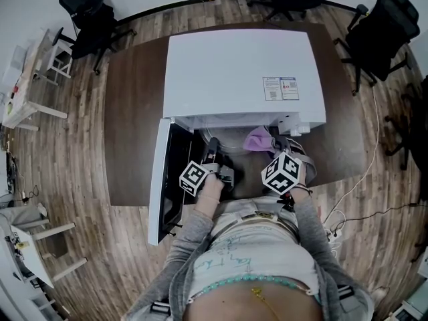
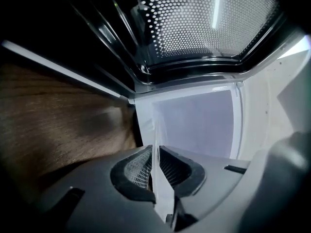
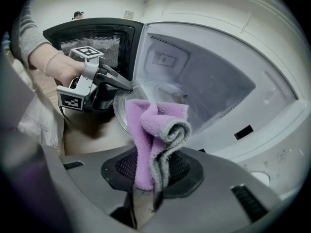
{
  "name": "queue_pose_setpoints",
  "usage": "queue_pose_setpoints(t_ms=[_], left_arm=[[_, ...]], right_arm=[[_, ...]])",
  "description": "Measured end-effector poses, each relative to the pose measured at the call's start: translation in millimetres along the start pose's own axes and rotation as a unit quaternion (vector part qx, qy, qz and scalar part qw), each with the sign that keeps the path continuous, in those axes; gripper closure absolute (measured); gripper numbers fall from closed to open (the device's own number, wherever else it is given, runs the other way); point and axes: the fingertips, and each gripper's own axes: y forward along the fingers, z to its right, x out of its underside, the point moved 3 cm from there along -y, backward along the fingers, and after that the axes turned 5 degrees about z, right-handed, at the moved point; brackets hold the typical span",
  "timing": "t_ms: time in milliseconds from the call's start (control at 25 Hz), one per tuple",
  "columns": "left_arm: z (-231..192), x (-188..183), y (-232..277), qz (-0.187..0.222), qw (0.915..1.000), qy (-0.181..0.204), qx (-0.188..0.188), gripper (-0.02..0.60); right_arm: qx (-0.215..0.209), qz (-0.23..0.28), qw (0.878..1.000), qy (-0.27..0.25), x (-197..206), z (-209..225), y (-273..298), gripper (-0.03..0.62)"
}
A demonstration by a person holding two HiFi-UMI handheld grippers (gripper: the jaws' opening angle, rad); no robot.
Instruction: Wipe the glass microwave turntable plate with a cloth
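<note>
**Cloth held just short of the plate at the microwave's mouth**

The microwave stands on the table with its door swung open on its left side. The glass plate is at the microwave's open front, near the lip of the cavity. I cannot tell how much of it rests on the cavity floor.

The left gripper holds the plate by its rim on the microwave's door side. Its fingers are nearly together, clamped on the thin glass edge that runs between them. The right gripper is toward the microwave's control-panel side. Its fingers are closed on a bunched purple cloth, whose loose folds stand out beyond the tips.

From the cloth, the plate lies straight ahead toward the microwave and slightly to the door side. In the right gripper view the folds overlap the plate's near rim, but whether they touch the glass cannot be told.

A round plate has no long axis. The line that matters runs from the held rim across to the free rim, along the microwave's front from door side to panel side. The cloth hand is nearer the free half.

The next move probably calls for pressing the folds onto the plate's face and sweeping toward the door side, against the left hold. Pushing hard on the free rim could lever the glass between the left fingers.
</note>
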Motion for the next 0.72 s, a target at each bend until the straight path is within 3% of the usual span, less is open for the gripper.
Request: queue_pose_setpoints(t_ms=[720], left_arm=[[21.5,-5.7,47.4,0.002,1.0000,0.002,-0.002,0.537]], right_arm=[[-0.003,0.029,0.999,0.031,-17.8,11.5,0.5,0.481]])
